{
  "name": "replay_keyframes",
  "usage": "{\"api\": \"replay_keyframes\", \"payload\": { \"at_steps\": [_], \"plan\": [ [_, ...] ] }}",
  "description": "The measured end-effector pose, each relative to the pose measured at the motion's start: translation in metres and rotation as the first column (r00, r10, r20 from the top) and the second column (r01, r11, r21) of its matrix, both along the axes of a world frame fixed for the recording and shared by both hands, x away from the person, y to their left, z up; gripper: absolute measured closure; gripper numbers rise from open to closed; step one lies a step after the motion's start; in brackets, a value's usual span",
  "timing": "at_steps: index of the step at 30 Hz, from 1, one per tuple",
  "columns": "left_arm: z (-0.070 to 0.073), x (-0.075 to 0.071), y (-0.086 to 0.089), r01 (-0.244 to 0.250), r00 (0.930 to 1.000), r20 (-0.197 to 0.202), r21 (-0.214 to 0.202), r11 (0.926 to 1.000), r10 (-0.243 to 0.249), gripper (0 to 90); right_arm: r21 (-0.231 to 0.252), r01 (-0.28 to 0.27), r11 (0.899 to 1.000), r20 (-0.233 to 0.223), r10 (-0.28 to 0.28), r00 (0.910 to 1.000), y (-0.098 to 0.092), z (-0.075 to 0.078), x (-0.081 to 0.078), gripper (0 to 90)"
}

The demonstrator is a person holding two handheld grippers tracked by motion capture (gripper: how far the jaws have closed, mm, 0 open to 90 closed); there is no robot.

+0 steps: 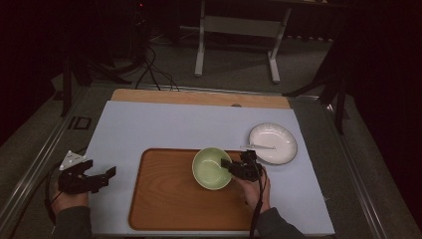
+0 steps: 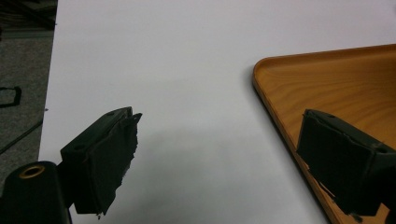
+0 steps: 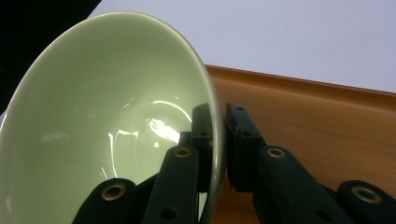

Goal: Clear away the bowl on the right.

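Observation:
A pale green bowl [image 1: 211, 168] sits over the wooden tray [image 1: 169, 199], and my right gripper [image 1: 231, 166] is shut on its right rim. In the right gripper view the bowl [image 3: 102, 116] fills the left side, its rim pinched between my two black jaws, one inside and one outside; the gripper [image 3: 218, 140] grips at mid frame. My left gripper [image 1: 102, 177] rests at the table's left, open, its jaws wide apart above the white mat [image 2: 187, 93] with nothing between them, the gripper [image 2: 217, 149] beside the tray's corner [image 2: 280, 93].
A white plate [image 1: 272, 143] with a white utensil across it lies right of the tray on the mat. Beyond the table stand a white frame and cables on the grey floor. Dark posts flank the table.

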State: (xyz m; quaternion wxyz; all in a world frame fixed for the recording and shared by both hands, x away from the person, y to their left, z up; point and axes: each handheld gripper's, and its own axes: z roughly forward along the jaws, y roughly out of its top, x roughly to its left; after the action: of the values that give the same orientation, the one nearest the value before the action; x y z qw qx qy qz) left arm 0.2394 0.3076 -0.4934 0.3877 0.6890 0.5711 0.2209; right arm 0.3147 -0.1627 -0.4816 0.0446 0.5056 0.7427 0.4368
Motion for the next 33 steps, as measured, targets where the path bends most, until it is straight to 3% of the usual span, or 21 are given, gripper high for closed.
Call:
{"api": "replay_keyframes", "payload": {
  "at_steps": [33],
  "plan": [
    [0.0, 0.0, 0.0, 0.002, 1.0, 0.003, -0.002, 1.0, -0.002, 11.9, -0.094, -0.07, 0.993, -0.027, 0.068, 0.9974, 0.025, -0.019, -0.006, 82.6]
  ]
}}
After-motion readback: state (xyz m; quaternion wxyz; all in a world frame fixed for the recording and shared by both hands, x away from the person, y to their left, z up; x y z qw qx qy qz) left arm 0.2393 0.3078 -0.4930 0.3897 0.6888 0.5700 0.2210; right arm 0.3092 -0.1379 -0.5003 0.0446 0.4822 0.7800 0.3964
